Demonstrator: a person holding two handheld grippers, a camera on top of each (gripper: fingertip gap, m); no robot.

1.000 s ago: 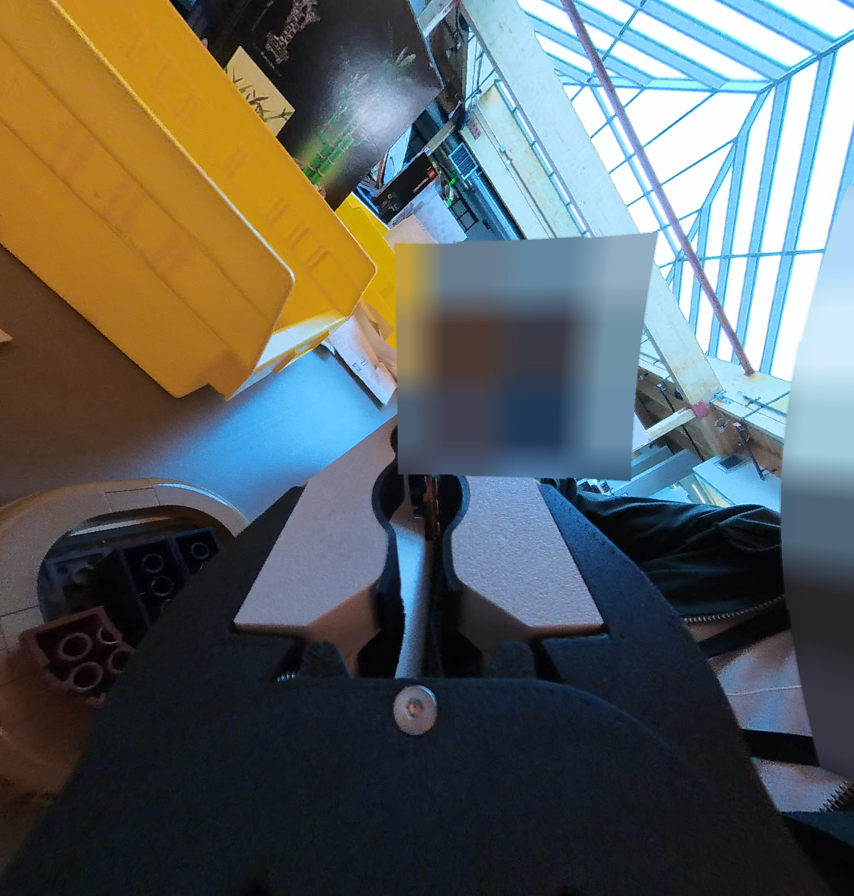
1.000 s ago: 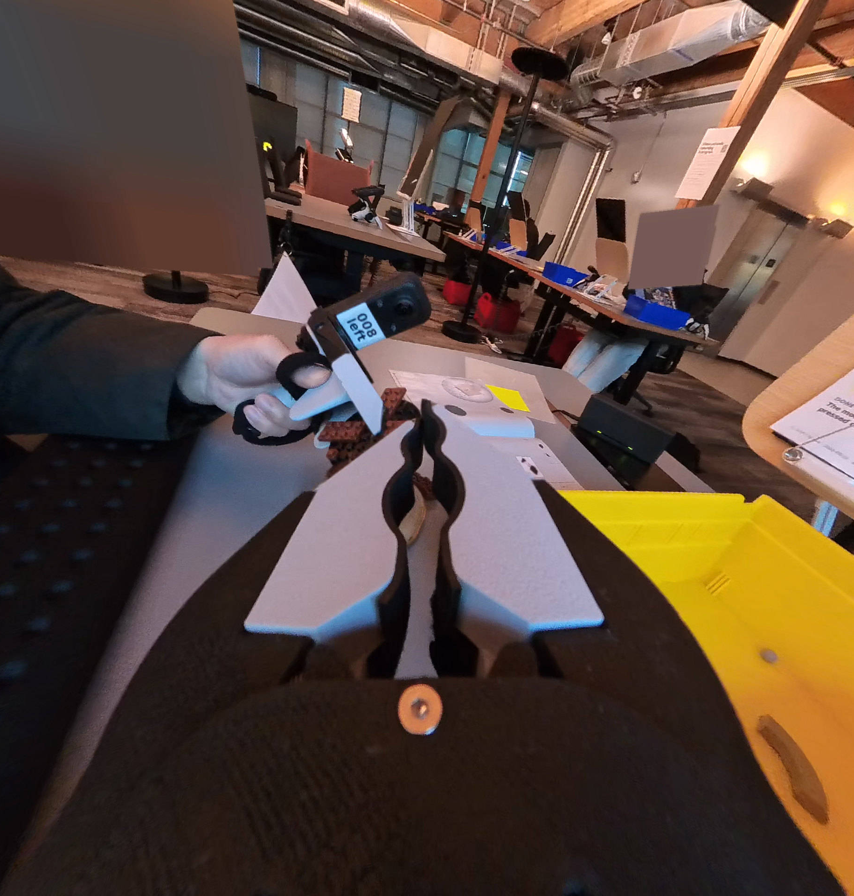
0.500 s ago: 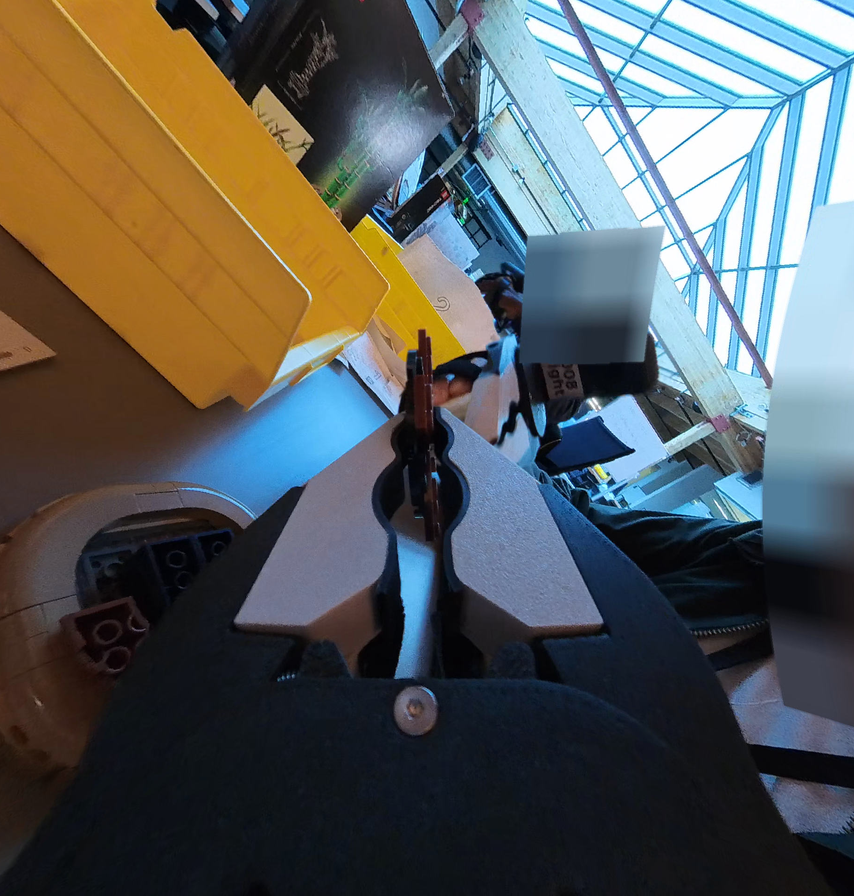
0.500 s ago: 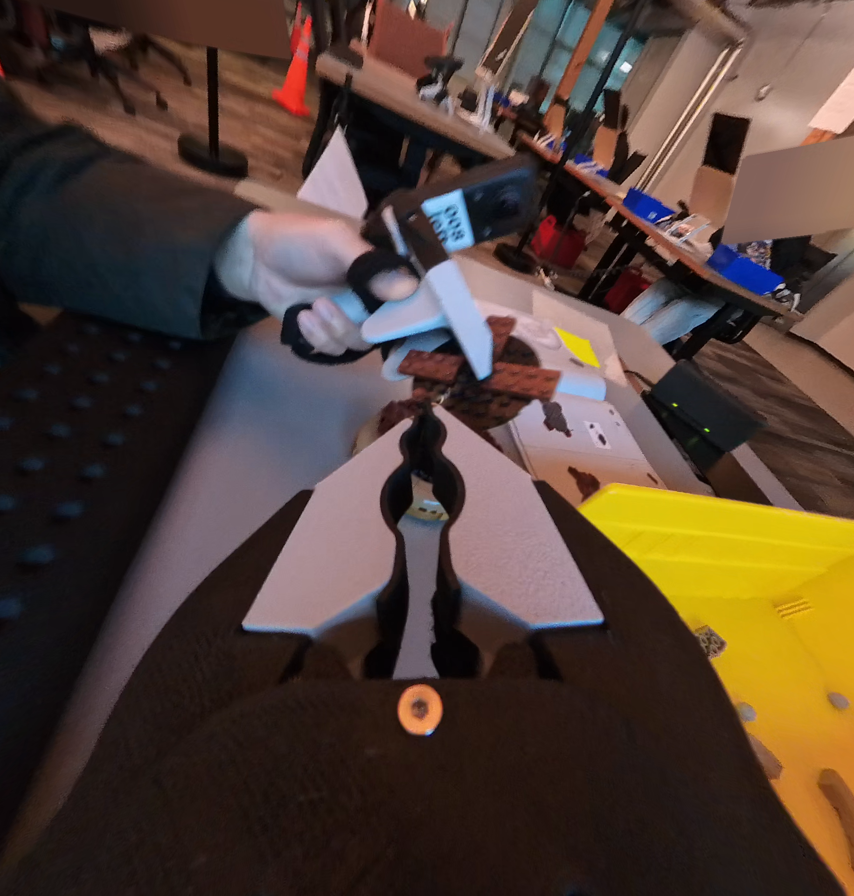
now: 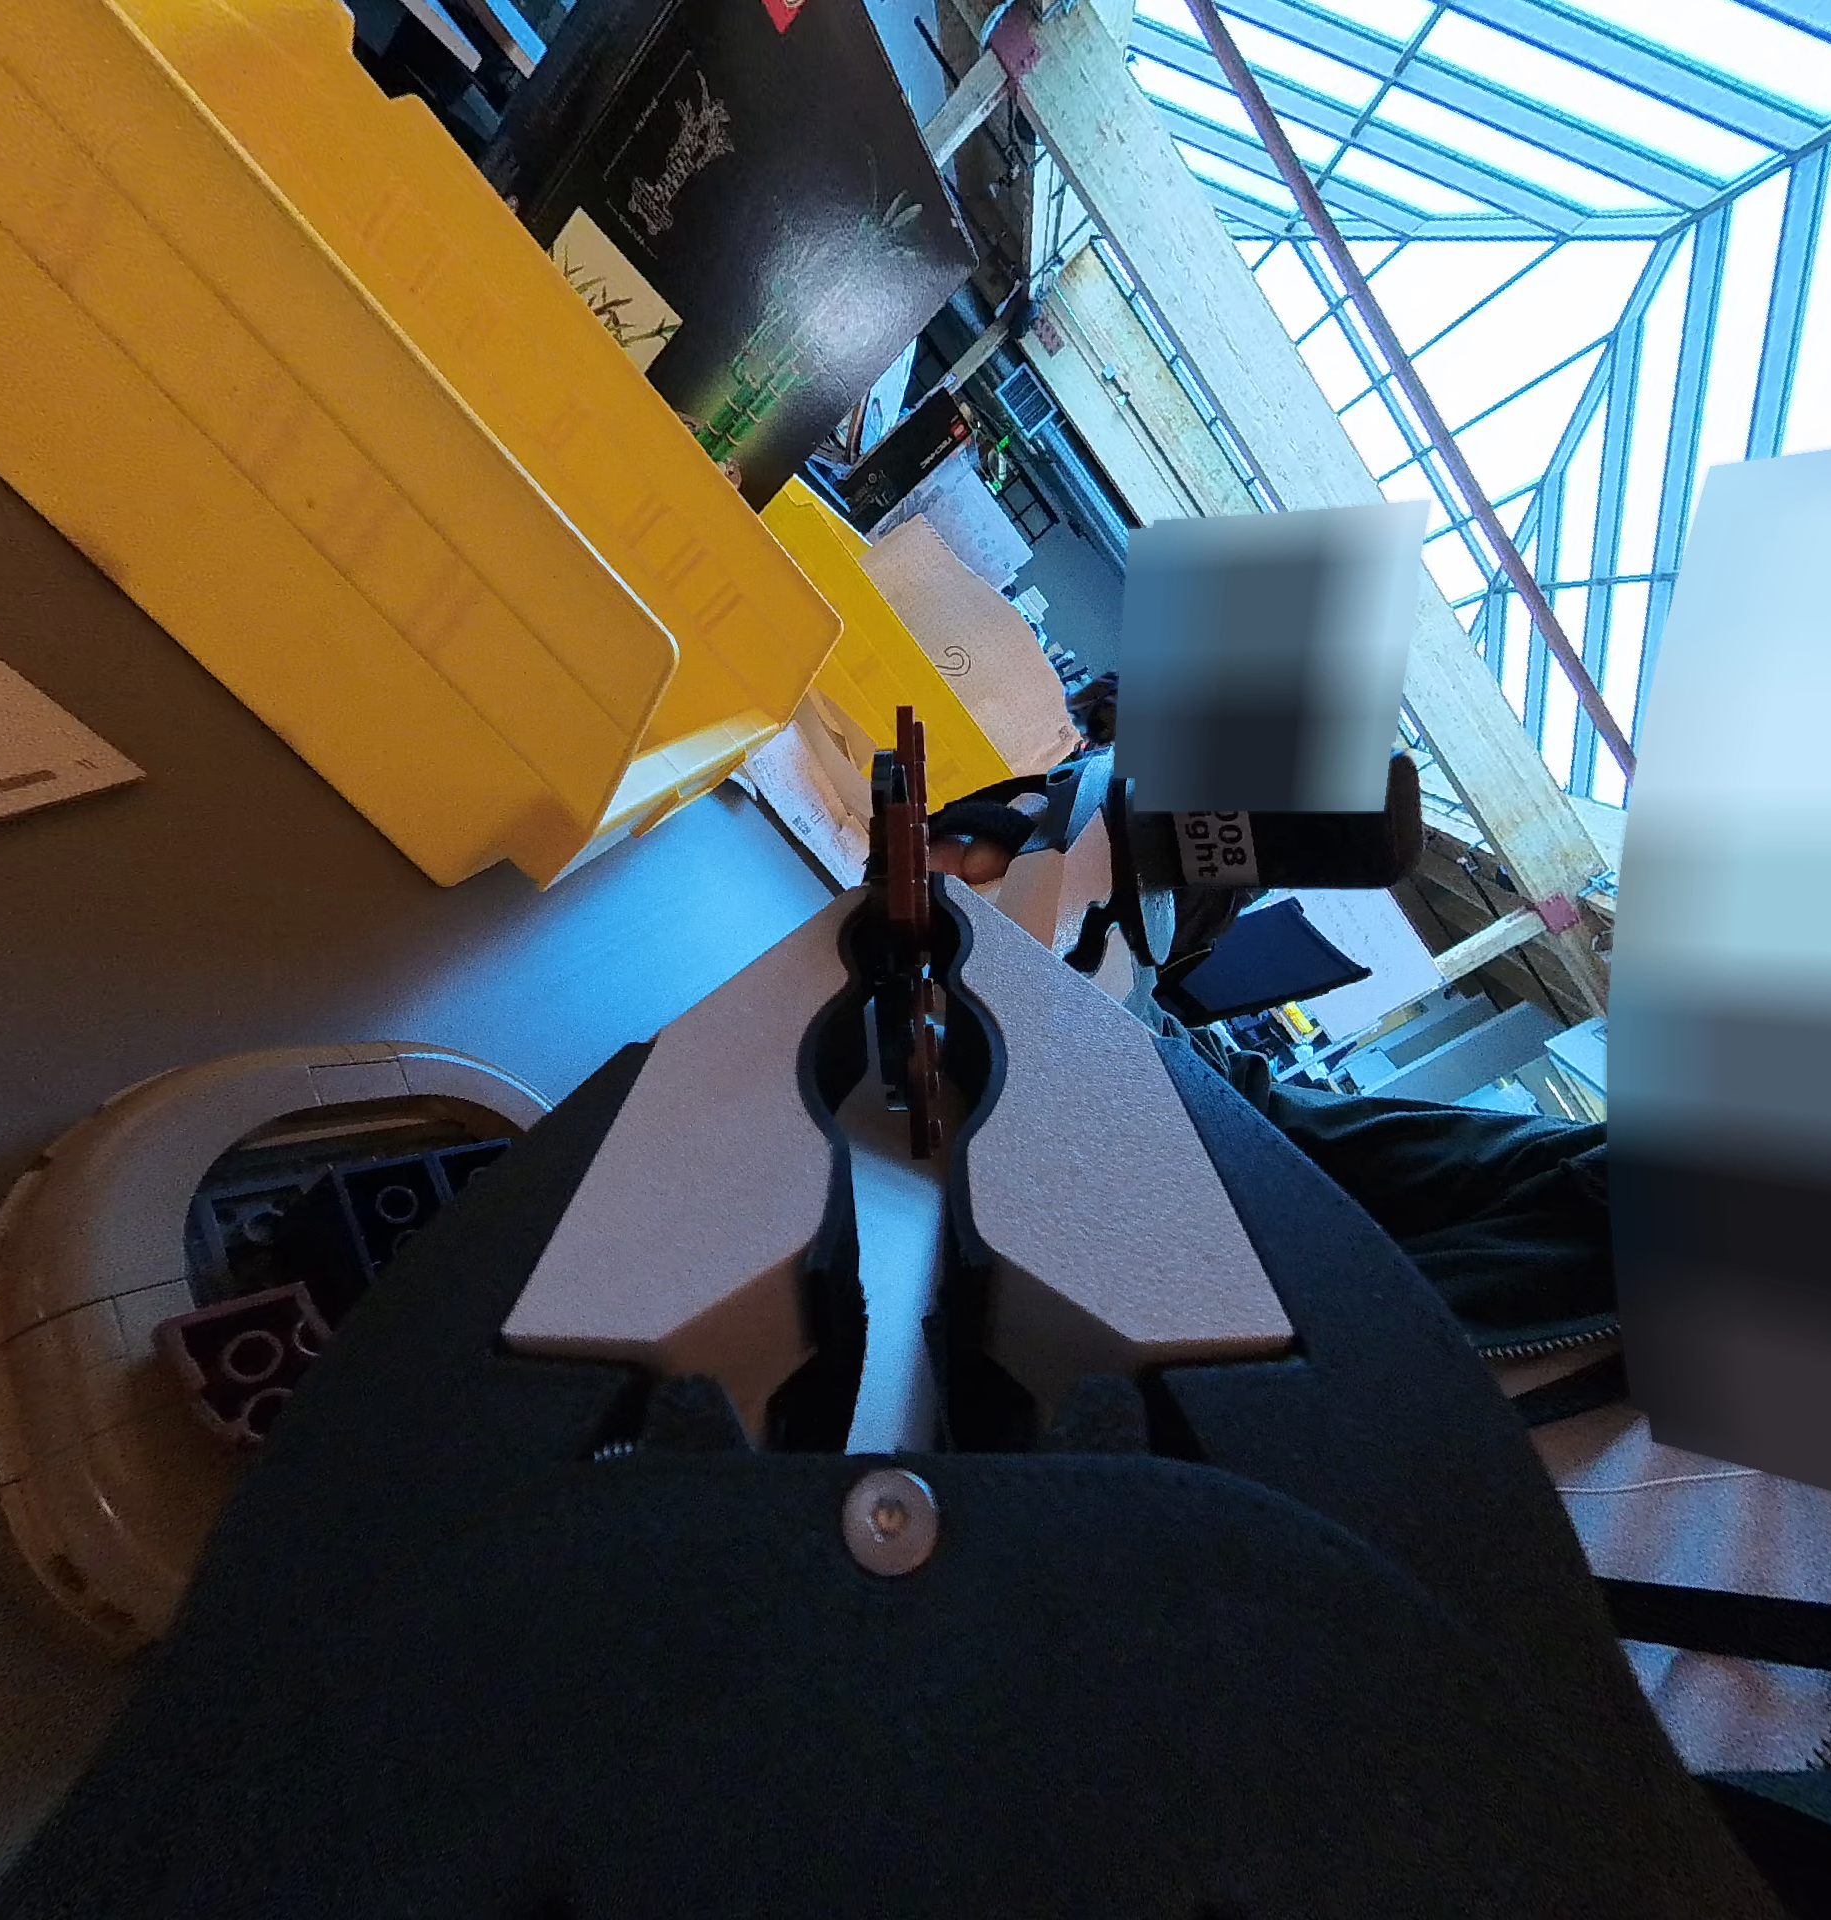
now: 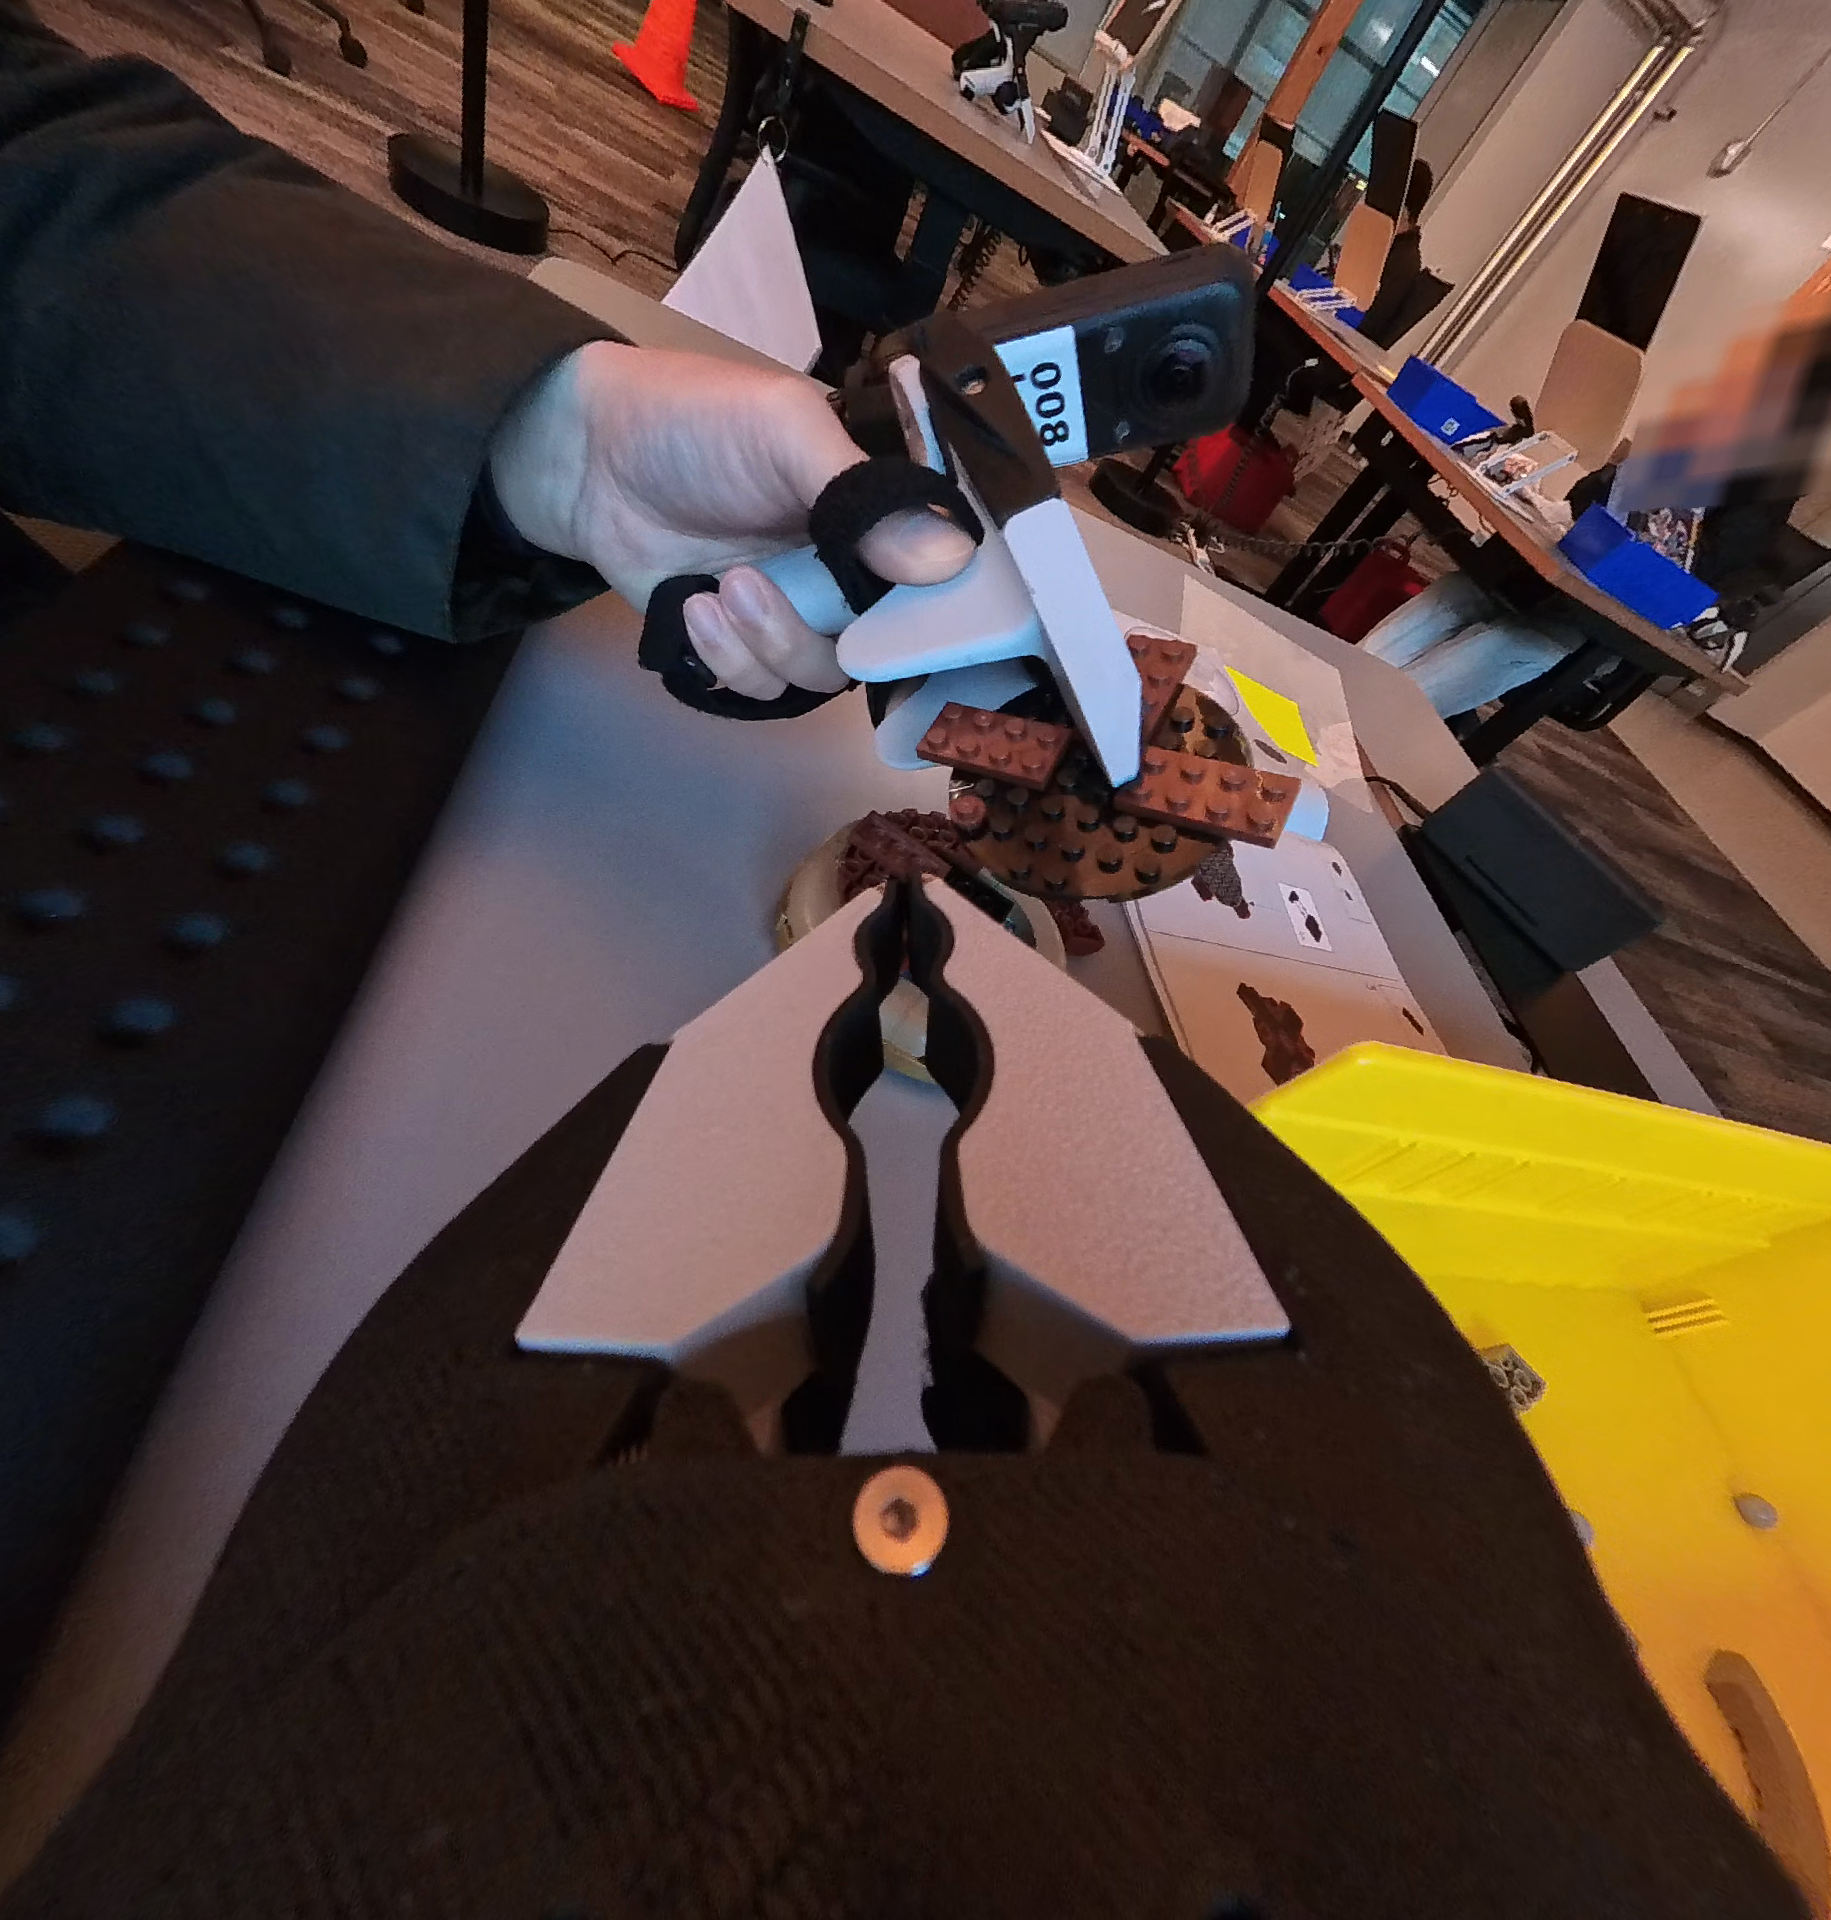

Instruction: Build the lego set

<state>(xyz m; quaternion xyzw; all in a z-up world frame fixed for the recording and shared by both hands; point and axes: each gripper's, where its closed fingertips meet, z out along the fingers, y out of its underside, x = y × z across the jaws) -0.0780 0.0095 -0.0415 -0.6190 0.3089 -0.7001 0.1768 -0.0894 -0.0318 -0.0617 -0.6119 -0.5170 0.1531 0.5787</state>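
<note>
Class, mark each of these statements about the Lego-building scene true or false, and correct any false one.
1. The left gripper is shut on a round brown studded assembly. True.
2. The right gripper holds a long blue brick. False: its jaws are closed with nothing visible between them.
3. A yellow bin sits beside the right gripper. True.
4. The cream rounded build on the table is stacked inside a yellow bin. False: it rests on the grey table.
5. An open instruction booklet lies on the table. True.
</note>
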